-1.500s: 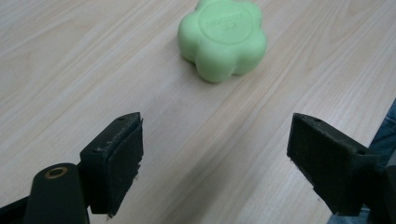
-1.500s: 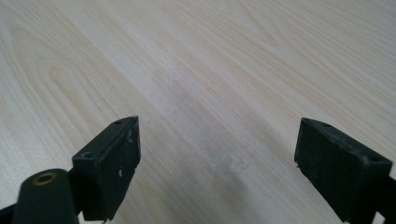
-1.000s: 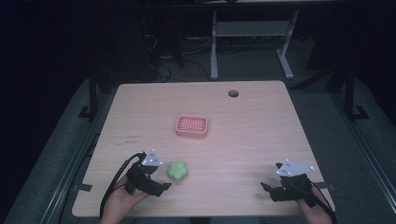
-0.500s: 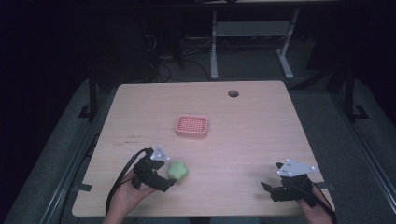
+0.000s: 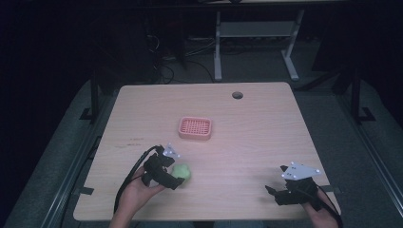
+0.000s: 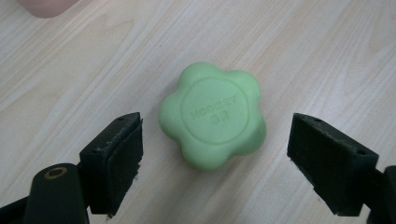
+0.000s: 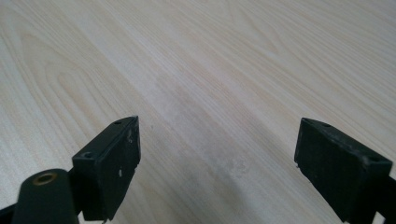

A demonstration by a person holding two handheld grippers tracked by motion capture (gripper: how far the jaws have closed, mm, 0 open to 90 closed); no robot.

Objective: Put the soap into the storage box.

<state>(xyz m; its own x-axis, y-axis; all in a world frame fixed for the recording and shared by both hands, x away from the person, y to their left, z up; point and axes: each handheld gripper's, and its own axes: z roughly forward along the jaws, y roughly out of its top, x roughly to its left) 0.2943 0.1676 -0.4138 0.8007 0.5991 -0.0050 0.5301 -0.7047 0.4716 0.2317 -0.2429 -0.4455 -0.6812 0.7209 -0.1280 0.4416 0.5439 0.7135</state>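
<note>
The left gripper moved forward and rightward across the bench until its spread jaws reached either side of the green soap, not yet touching it.

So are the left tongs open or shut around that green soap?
Open. In the left gripper view the left tongs stand wide apart, with bare table showing between each jaw and the green soap.

The left black two-jaw gripper has blocky matte pads and a brass-ringed hole; a black cable trails off; the right black gripper carries a grey three-cornered plate, seemingly dotted with screws.
</note>
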